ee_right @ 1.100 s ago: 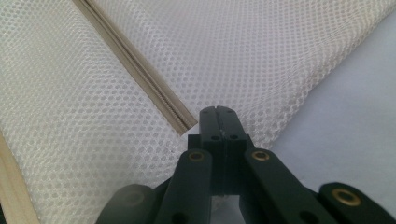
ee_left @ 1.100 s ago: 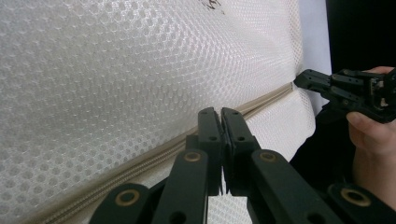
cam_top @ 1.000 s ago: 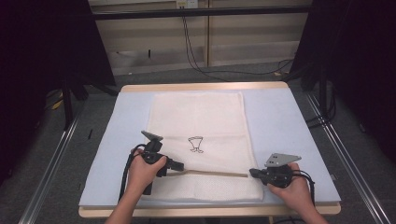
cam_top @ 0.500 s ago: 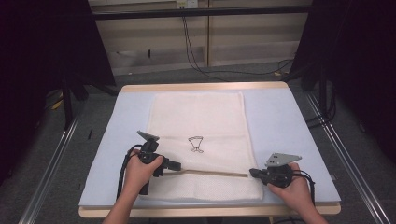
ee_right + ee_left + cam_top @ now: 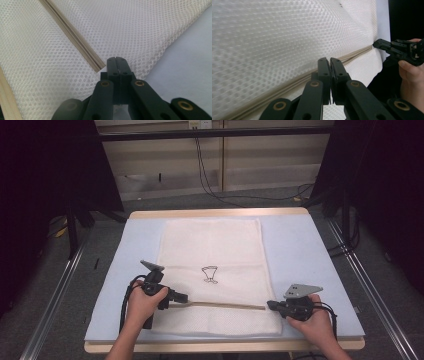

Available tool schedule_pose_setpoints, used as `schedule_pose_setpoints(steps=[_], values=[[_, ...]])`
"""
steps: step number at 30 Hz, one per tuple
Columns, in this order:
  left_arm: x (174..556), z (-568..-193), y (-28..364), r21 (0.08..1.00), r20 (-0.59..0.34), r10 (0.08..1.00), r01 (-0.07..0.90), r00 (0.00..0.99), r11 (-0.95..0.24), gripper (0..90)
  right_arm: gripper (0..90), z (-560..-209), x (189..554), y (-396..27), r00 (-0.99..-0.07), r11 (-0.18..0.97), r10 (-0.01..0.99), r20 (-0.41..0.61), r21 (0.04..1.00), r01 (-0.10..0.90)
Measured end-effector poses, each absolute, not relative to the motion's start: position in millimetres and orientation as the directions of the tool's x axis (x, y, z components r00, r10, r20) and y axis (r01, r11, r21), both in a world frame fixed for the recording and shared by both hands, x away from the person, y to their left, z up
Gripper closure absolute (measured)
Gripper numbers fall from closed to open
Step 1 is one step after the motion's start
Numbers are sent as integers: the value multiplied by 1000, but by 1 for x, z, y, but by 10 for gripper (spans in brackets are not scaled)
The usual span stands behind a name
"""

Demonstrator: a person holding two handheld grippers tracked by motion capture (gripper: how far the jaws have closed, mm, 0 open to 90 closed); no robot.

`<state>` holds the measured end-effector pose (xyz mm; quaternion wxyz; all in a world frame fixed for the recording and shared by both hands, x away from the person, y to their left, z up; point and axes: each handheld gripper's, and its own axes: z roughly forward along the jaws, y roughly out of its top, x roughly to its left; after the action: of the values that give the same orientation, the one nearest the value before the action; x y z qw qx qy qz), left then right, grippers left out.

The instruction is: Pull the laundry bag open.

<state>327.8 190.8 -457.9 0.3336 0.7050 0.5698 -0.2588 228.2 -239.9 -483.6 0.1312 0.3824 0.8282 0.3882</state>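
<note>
Your forearms are bare, with no sleeves in sight. Your left gripper (image 5: 184, 297) is black, with a looping black cable and a grey three-cornered plate on top. Your right gripper (image 5: 270, 305) is black too, its plate dotted with holes. Brass-coloured pivots and small screws mark the black fingers (image 5: 337, 72).

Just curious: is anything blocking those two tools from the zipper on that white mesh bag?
Nothing visible: the left hand-held gripper and right hand-held gripper sit shut at either end of the beige zipper across the white mesh bag.
</note>
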Motion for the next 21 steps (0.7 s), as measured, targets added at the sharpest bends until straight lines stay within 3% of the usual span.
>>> schedule_pose_setpoints(steps=[21], values=[[320,-458,254,192,-749,638,980,181,-52,878,900,-483,229,-240,-664,395,741,94,739,546]])
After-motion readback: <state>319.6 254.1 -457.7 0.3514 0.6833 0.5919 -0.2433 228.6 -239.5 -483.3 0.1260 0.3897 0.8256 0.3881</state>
